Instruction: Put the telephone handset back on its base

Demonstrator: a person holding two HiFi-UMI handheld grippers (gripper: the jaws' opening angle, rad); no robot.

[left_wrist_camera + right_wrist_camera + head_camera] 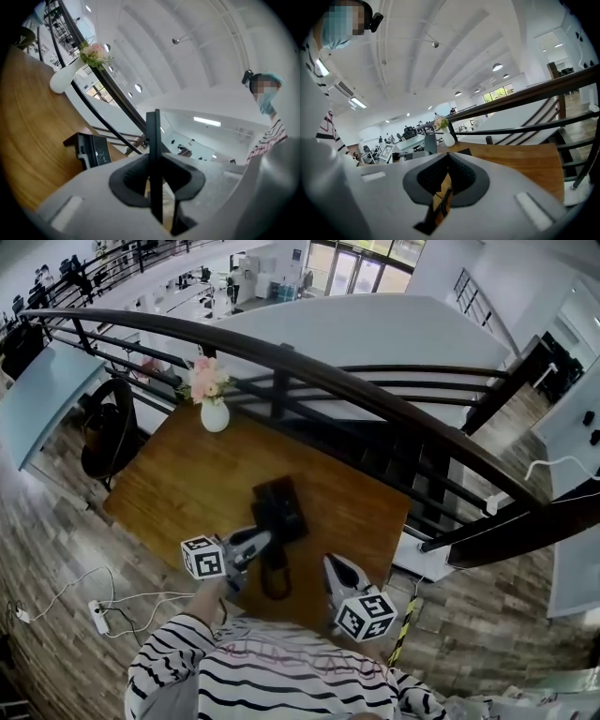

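Wooden table [187,474] by curved dark railing [328,379]; seemingly an open office [187,282] beyond.

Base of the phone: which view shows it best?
The head view: the base shows nearly whole from above, so its place and outline are plain. The left gripper view catches only one end of it, low and cut off. The right gripper view gives at most a dark sliver, too little to be sure.

Open-plan office, upper level: desk rows [407,143] far beyond right gripper [446,178], balcony railing [525,96] just ahead.
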